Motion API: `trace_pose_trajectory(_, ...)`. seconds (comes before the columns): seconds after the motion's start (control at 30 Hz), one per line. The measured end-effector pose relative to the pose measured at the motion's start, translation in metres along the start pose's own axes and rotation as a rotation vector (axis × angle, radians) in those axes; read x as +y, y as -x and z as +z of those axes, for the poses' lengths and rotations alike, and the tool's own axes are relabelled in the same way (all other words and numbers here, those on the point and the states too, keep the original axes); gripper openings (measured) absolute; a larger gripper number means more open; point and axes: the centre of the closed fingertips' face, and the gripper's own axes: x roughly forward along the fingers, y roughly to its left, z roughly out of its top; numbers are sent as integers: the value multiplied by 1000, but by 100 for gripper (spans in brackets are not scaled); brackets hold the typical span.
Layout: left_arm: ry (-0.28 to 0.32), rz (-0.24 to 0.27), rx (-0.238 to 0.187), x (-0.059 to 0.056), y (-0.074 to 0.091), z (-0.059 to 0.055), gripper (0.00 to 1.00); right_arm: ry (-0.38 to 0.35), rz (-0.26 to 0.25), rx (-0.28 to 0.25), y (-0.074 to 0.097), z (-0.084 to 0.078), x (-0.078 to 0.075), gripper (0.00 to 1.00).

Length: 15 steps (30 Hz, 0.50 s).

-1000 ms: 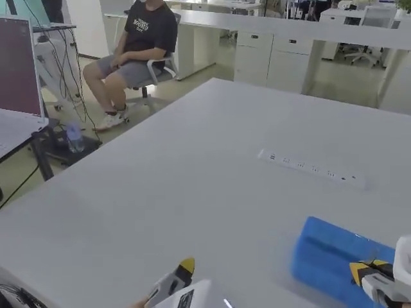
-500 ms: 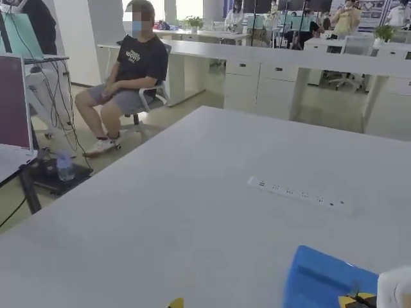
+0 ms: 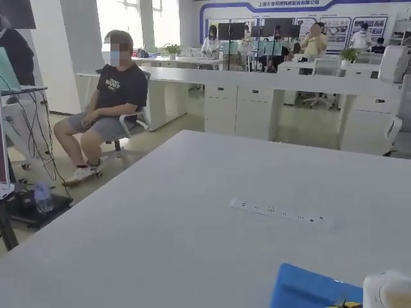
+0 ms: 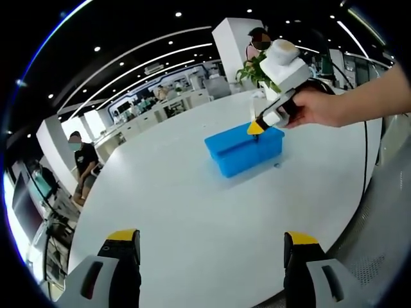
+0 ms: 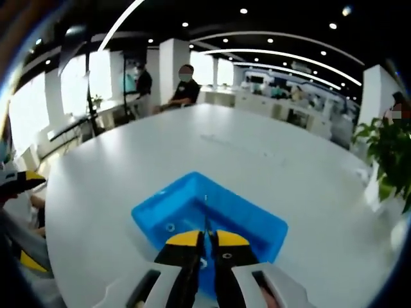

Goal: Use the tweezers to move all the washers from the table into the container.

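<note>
A blue open container [image 5: 212, 212] stands on the white table [image 5: 115, 160]. My right gripper [image 5: 207, 240] is shut on thin metal tweezers [image 5: 205, 215], whose tip points down into the container. One small washer [image 5: 170, 226] lies on the container's floor near its left wall. In the left gripper view a hand holds that right gripper [image 4: 257, 127] over the blue container [image 4: 244, 151]. My left gripper [image 4: 210, 240] hangs open above the bare table [image 4: 180, 212], well short of the container, with nothing between its jaws. The container's corner [image 3: 308, 292] sits at the head view's bottom edge.
A white power strip [image 3: 277, 212] lies on the table [image 3: 180, 218] beyond the container. A person sits on a chair [image 3: 106, 109] off the table's far left corner. A potted plant [image 5: 385, 154] stands at the right. More desks fill the background.
The head camera has tilted upward, so the container and the grippers have slid to the picture's bottom edge. Nothing on the table has visibly moved.
</note>
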Motion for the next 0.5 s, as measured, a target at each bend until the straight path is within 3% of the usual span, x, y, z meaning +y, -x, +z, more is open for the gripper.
trace_pose_trajectory(0.17, -11, 19, 1, 3, 1, 0, 95, 1, 5, -44, 13, 18, -2, 3)
trace_pose_trajectory(0.37, -9, 42, -14, 7, 4, 3, 95, 27, 38, -110, 32, 45, 8, 3)
trace_pose_trajectory(0.5, -27, 55, -29, 7, 6, 6, 96, 41, 61, -139, 45, 54, 19, 3)
